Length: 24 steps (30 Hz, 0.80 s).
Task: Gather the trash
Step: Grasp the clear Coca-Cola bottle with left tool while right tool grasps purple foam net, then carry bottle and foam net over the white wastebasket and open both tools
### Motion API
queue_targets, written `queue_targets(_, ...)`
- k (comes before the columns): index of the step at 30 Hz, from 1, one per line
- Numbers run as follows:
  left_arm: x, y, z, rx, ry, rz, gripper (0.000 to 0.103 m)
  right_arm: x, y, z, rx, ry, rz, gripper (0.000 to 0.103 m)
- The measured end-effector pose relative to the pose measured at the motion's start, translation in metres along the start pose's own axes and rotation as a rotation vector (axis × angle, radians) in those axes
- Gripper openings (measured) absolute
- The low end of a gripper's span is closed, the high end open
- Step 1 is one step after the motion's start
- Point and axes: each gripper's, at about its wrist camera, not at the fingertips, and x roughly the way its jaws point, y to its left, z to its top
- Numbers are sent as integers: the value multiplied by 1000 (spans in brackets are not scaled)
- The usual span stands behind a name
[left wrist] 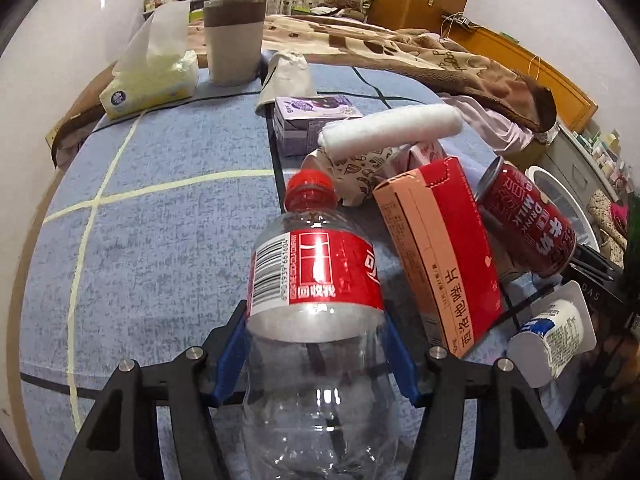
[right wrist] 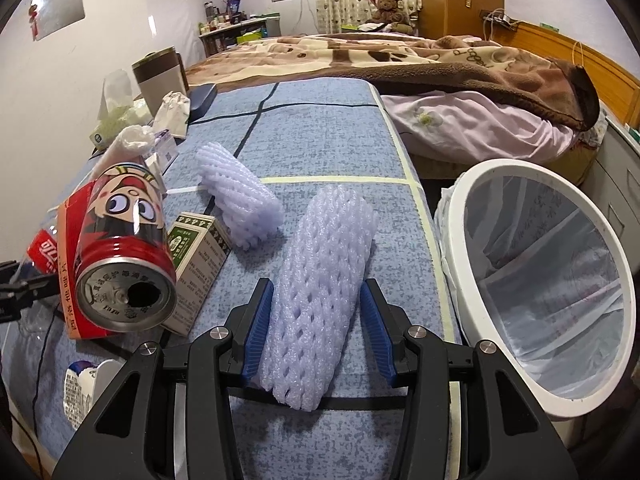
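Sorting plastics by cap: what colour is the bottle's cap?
Red; the bottle cap shows best in the left wrist view.

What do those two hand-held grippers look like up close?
Both look alike: the left hand-held gripper and the right hand-held gripper have angular matte-black arms with round silver bolts, ending in blue ridged fingers. No cables, markings or sleeves show.

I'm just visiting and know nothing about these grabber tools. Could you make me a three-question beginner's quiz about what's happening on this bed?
1. True or false: the left gripper has a clear plastic bottle between its fingers.
2. What sits between the right gripper's blue pads: A) red can, B) foam net sleeve, C) tissue pack?
3. Fill in: the white bin stands beside the bed and holds a ____ liner.

Key: 1 true; 2 B; 3 plastic bag.
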Motion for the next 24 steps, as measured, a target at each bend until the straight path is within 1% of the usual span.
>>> queue_targets(6,-11,-3,-7,-45,-47,17,62,-4,-1,-1,-1,-20,27,30)
queue_targets(8,-18,-4,-9,-59,-73,13,62,-6,-1,-1,2,-24,40,29)
queue_targets(10,-24,-6,-11,-68,-85,29,62,-9,-1,-1,0,-34,54,29)
queue_targets(12,-31,-10,-14,-55,-100,43,62,-13,-2,-1,2,-49,63,28)
queue_targets(19,-61,-30,-11,-48,-170,23,62,-38,-7,6,11,-118,93,28)
queue_targets(24,-80,-63,0,-1,-222,-6,62,-60,-19,12,22,-169,97,28)
